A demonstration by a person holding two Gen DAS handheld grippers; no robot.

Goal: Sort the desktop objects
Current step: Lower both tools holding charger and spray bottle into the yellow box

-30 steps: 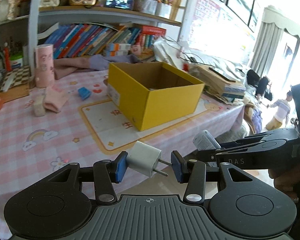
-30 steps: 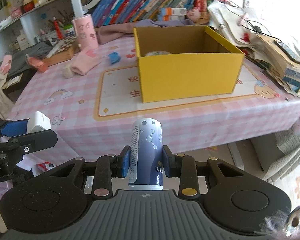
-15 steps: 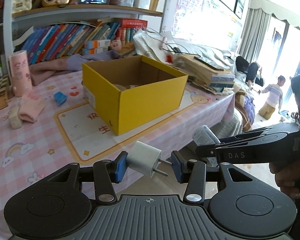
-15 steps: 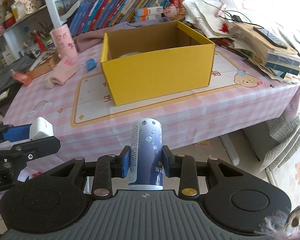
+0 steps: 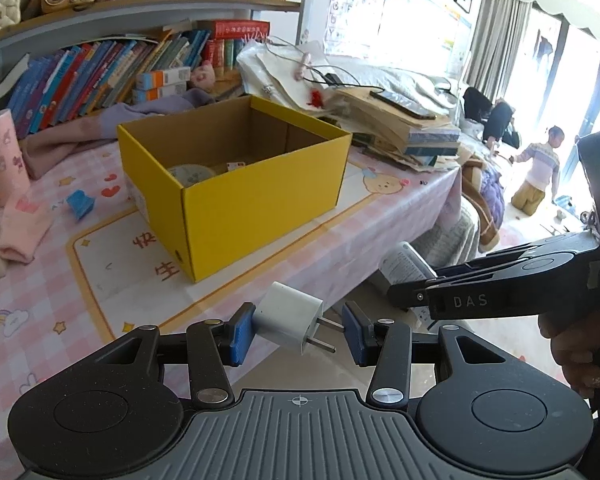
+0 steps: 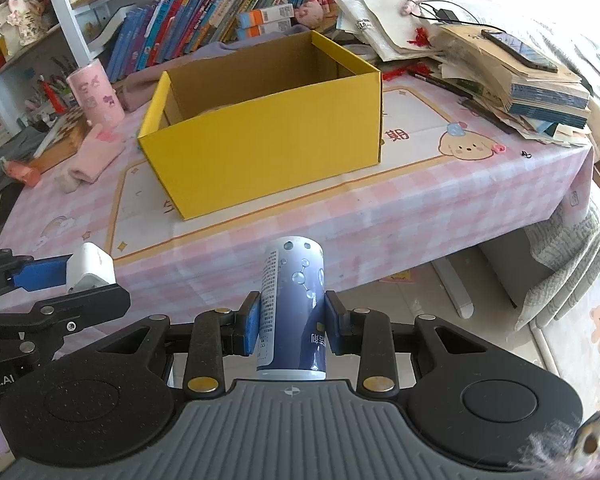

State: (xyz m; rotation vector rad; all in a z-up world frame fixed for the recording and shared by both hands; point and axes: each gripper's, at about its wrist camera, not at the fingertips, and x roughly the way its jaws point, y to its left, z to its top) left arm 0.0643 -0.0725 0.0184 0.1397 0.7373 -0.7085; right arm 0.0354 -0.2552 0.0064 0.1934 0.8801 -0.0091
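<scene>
I carry both loads sideways along the front edge of the pink checked tablecloth [image 6: 400, 216], and the open yellow cardboard box [image 5: 236, 184] now sits squarer ahead of both cameras than it did a second ago. In the left wrist view it has slid from right of centre to the middle, and I can see further down inside it, where a pale round item [image 5: 191, 172] and a small label lie on the floor of the box.

My left gripper [image 5: 296, 334] is part-closed on the white cube-shaped wall plug adapter [image 5: 288, 318]. The left blue pad [image 5: 241, 334] presses its body and the two metal prongs point toward the right pad; the hold looks skewed, so I judge it could twist loose.

My right gripper [image 6: 292, 330] is clamped narrowly on the blue and white cylindrical bottle with a perforated cap [image 6: 294, 300], which stands upright between the pads.

Both objects are off the table, short of its front edge and well apart from the box. Neither grip has changed. As I read it, the shift lines me up for the drop; next comes the reach forward over the box's near wall.
</scene>
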